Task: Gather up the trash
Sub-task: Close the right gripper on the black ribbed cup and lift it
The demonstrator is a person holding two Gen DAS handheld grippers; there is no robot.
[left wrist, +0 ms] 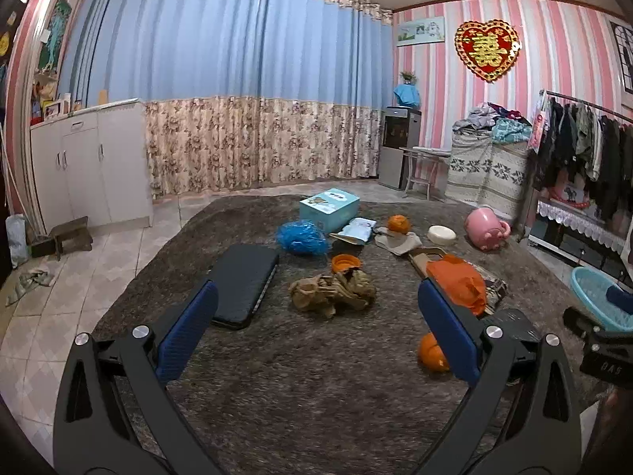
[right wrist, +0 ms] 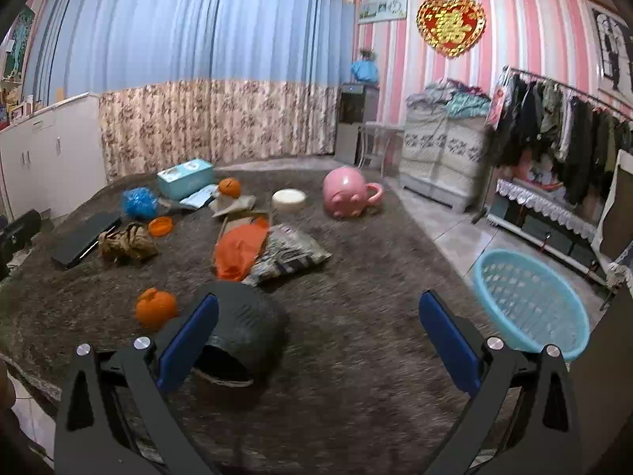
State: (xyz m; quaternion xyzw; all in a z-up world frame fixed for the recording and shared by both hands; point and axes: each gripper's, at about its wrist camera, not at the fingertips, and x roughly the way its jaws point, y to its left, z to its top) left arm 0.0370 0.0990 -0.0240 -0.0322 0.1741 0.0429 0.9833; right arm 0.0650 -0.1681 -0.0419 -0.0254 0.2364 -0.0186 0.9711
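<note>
Trash lies scattered on a brown rug (left wrist: 300,388). A crumpled brown paper wad (left wrist: 332,291) (right wrist: 126,243) lies ahead of my left gripper (left wrist: 316,293), which is open and empty above the rug. An orange plastic bag (left wrist: 461,281) (right wrist: 241,251) sits by its right finger, with an orange peel (left wrist: 433,352) (right wrist: 155,308) nearer. A blue crumpled bag (left wrist: 302,237) (right wrist: 139,202) lies farther back. My right gripper (right wrist: 316,304) is open and empty; a black bin (right wrist: 241,334) lies on its side by its left finger.
A black flat case (left wrist: 245,283), a small orange lid (left wrist: 346,263), a teal box (left wrist: 329,205), a white bowl (right wrist: 289,200) and a pink pig-shaped pot (right wrist: 348,194) lie on the rug. A light blue basket (right wrist: 530,303) stands on the tiles at right. A clothes rack (right wrist: 561,118) lines the right wall.
</note>
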